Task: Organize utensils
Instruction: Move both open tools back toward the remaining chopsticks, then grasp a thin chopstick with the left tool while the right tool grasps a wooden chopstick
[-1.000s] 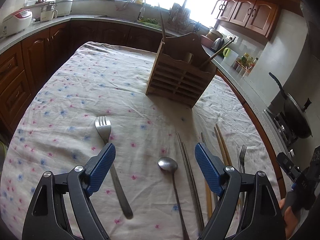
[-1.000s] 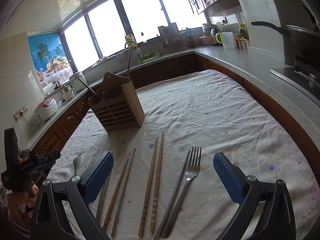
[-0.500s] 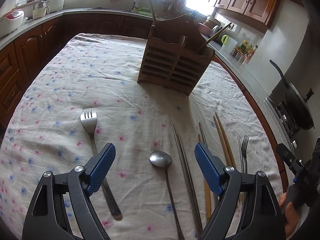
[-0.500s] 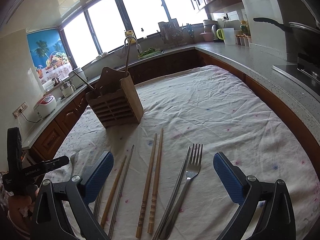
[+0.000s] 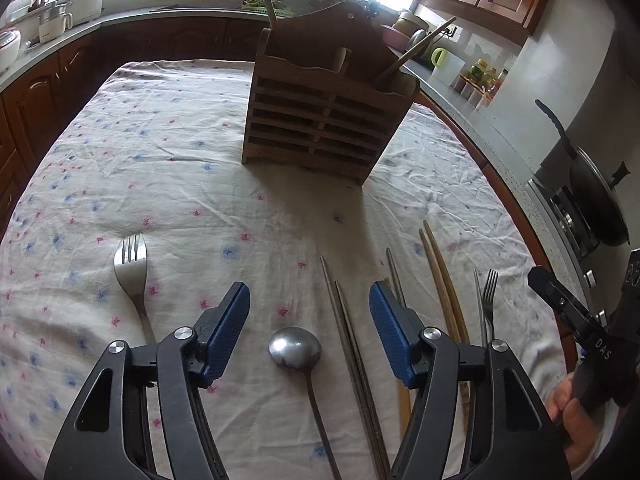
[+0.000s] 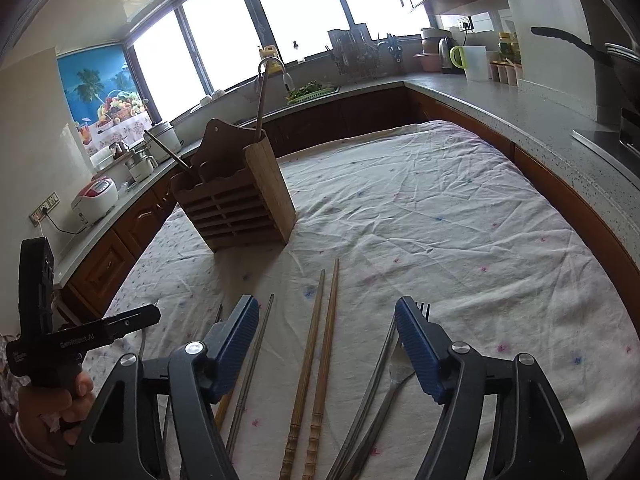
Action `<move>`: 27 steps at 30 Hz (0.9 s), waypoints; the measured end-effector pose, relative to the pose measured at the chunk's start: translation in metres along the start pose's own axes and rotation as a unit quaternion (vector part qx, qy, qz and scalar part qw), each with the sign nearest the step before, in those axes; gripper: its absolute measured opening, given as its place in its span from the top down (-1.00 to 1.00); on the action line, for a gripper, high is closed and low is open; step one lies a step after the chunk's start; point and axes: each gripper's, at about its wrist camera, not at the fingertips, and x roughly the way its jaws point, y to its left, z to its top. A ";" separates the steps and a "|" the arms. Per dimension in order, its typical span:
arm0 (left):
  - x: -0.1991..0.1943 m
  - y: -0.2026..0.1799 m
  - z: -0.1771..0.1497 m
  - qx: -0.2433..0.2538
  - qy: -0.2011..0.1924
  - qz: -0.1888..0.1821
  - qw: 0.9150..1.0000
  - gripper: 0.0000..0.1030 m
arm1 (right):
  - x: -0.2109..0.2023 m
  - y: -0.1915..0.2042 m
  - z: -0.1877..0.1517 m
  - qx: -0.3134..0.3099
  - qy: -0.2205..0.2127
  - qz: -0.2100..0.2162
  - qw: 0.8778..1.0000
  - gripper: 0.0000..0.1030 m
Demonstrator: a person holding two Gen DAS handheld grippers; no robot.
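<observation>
Still early: spoon (image 5: pixel 295 349), forks, chopsticks (image 6: pixel 316 364) lie on counter (image 5: pixel 168 184); wooden holder (image 5: pixel 326 120) barely filled; both hand-held grippers just narrowing, grasping nothing.

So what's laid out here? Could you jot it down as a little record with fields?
surface: floral tablecloth
holder: wooden utensil caddy, upright, a few handles sticking out
left gripper: jaws just narrowed, holding nothing, over spoon
right gripper: jaws just narrowed, holding nothing, over wooden chopsticks
also lying flat: fork, metal chopsticks
</observation>
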 end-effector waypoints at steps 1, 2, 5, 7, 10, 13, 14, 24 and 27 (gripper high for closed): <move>0.005 -0.002 0.002 0.004 0.007 0.000 1.000 -0.06 | 0.004 0.001 0.002 -0.002 0.004 0.002 1.000 -0.22; 0.010 -0.004 0.004 0.008 0.014 -0.001 1.000 0.03 | 0.009 0.002 0.003 -0.004 0.009 0.002 1.000 -0.11; 0.024 -0.010 0.009 0.020 0.033 0.000 0.999 0.17 | 0.027 0.003 0.008 -0.008 0.029 0.002 1.000 0.05; 0.034 -0.014 0.012 0.029 0.046 0.002 0.999 0.21 | 0.040 0.001 0.010 -0.007 0.045 0.002 0.999 0.13; 0.046 -0.016 0.015 0.031 0.060 0.004 0.998 0.36 | 0.060 -0.002 0.012 -0.006 0.068 -0.002 0.998 0.27; 0.054 -0.016 0.017 0.035 0.068 0.012 0.997 0.44 | 0.077 -0.008 0.013 0.002 0.089 -0.003 0.996 0.36; 0.056 -0.015 0.018 0.035 0.071 0.014 0.997 0.48 | 0.081 -0.009 0.013 0.003 0.093 -0.006 0.996 0.41; 0.075 -0.017 0.023 0.054 0.083 0.018 0.995 0.73 | 0.112 -0.012 0.013 -0.015 0.123 -0.028 0.992 0.51; 0.074 -0.015 0.023 0.077 0.078 0.030 0.993 0.87 | 0.116 -0.011 0.012 -0.026 0.127 -0.034 0.991 0.63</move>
